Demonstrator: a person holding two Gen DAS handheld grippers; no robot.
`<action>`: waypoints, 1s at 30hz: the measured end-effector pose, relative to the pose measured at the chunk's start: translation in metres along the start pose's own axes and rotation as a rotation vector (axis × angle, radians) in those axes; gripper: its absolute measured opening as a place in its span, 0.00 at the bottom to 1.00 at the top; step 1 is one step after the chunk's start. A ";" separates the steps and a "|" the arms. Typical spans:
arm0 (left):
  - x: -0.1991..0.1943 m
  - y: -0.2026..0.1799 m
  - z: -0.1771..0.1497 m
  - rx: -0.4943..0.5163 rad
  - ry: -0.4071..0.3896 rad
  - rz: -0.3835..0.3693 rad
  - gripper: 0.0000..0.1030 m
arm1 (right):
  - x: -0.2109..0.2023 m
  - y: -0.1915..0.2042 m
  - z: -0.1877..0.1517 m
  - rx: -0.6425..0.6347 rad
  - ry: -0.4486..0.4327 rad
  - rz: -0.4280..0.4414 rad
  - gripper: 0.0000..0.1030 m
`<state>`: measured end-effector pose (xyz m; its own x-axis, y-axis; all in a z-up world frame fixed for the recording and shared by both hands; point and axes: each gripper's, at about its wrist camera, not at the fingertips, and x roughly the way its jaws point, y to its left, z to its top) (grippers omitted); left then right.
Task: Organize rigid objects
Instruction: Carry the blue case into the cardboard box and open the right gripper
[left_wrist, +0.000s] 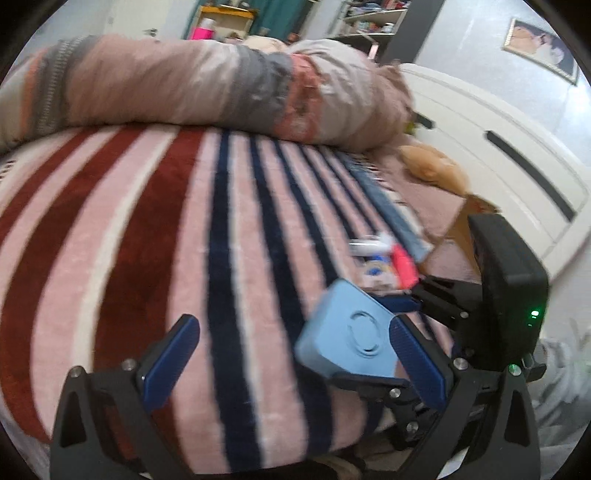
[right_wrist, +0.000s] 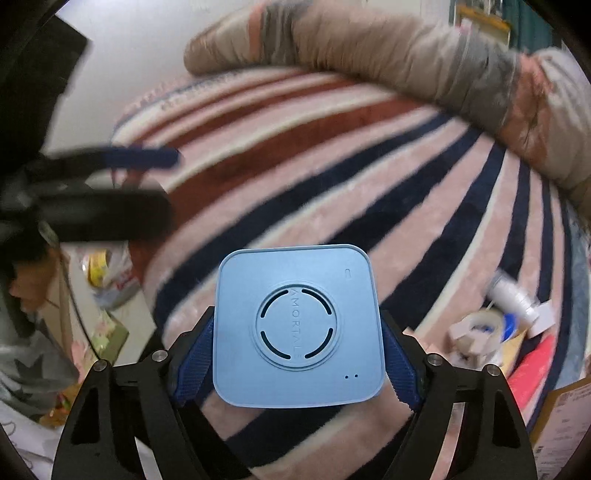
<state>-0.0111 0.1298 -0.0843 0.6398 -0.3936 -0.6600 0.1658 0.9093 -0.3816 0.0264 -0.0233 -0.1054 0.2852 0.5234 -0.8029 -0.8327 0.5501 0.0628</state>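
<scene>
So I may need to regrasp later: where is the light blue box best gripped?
Grip the light blue box across its two flat opposite side walls, coming from the edge nearest the wrist, as the right gripper does now. Its square, rounded-corner body gives the fingers parallel faces; the raised ring on top offers no hold. The left gripper is open beside it.

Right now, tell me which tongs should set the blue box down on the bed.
Right. The right tongs already clamp the blue box over the striped blanket; the left tongs are open, holding nothing.
</scene>
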 end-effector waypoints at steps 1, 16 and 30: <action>-0.001 -0.005 0.003 0.005 0.002 -0.034 0.98 | -0.010 0.002 0.001 -0.008 -0.032 -0.005 0.77; -0.015 -0.166 0.089 0.288 -0.033 -0.368 0.42 | -0.193 -0.041 -0.014 0.071 -0.461 -0.210 0.77; 0.107 -0.334 0.106 0.567 0.237 -0.364 0.37 | -0.252 -0.176 -0.118 0.407 -0.260 -0.298 0.77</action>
<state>0.0817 -0.2023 0.0408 0.2999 -0.6457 -0.7023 0.7439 0.6192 -0.2516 0.0449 -0.3286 0.0158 0.6307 0.4215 -0.6516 -0.4627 0.8783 0.1203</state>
